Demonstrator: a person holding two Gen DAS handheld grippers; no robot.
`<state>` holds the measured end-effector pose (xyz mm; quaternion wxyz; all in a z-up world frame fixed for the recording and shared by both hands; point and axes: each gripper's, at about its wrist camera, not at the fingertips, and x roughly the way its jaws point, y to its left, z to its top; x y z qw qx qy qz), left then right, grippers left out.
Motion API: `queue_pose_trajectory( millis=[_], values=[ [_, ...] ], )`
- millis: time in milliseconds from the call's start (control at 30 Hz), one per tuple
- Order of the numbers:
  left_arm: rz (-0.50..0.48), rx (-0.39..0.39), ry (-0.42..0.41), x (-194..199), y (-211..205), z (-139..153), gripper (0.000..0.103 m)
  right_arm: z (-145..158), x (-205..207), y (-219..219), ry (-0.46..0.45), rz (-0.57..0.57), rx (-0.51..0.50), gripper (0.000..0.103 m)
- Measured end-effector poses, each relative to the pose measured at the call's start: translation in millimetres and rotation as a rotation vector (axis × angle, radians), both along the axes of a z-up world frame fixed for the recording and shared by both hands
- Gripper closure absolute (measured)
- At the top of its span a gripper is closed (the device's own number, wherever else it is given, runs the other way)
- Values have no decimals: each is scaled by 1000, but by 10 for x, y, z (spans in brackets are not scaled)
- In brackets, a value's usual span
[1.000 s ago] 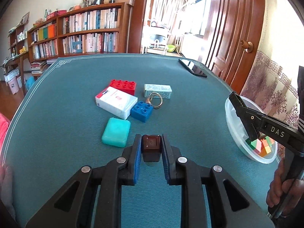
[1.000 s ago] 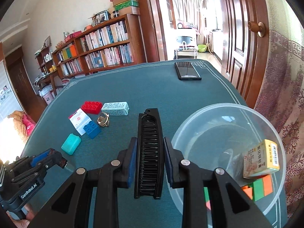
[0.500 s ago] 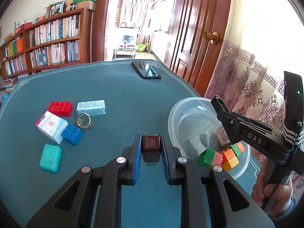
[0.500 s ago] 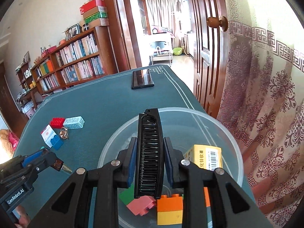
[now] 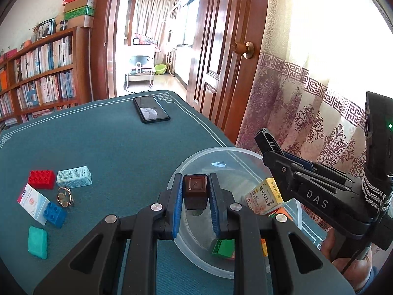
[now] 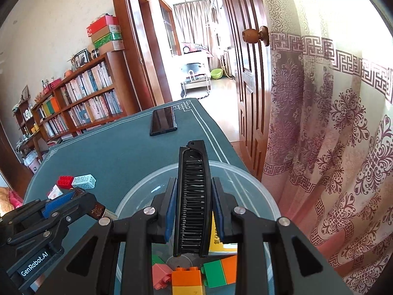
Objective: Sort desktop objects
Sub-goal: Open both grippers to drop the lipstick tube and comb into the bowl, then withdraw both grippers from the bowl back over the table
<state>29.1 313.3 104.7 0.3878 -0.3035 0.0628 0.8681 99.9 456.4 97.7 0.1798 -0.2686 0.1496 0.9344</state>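
Delivery is the step in hand: the left hand-held gripper (image 5: 195, 205) clamps a small brown cube (image 5: 195, 191) and the right hand-held gripper (image 6: 192, 207) a black comb (image 6: 192, 198), both above the clear bowl (image 5: 196, 162), so the next move likely calls for spreading each pair of jaws.

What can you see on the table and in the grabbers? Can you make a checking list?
Surface: teal table mat.
Job's things: clear bowl holds a yellow box and bricks; red brick and blue brick lie outside.
Clutter: phone, ring.
Grippers: left gripper shut on brown cube; right gripper shut on black comb; both over the bowl.
Cables: nothing seen.
Surroundings: bookshelf, door, curtain.
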Motion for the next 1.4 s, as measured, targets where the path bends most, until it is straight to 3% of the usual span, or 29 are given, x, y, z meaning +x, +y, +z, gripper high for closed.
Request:
queue_pose_trajectory(
  millis=[300, 333, 367, 400, 467, 533, 567, 1000, 1400],
  values=[
    [-33, 0, -29, -108, 220, -45, 78, -55, -110, 59, -18, 10, -11, 73],
    [-39, -6, -33, -114, 240, -58, 72, -74, -131, 61, -28, 16, -14, 73],
    [-38, -13, -31, -117, 250, -69, 48, -90, -141, 67, -33, 11, -14, 73],
    [-19, -19, -19, -117, 243, -76, 31, -110, -143, 79, -38, -3, -15, 72],
    [32, -14, 21, -121, 180, -68, 24, -147, -142, 136, -45, -22, -26, 56],
    [45, 13, 26, -147, 100, -58, 22, -168, -125, 170, -37, -38, -35, 17],
    [51, 22, 25, -163, 68, -58, 21, -167, -116, 164, -33, -49, -28, 16],
    [272, 28, 63, -393, -401, -90, 20, -249, -211, -44, -85, -38, 48, 15],
    [403, -11, 62, -493, -737, -249, 19, -218, -228, -295, -87, -18, 140, 14]
  ],
)
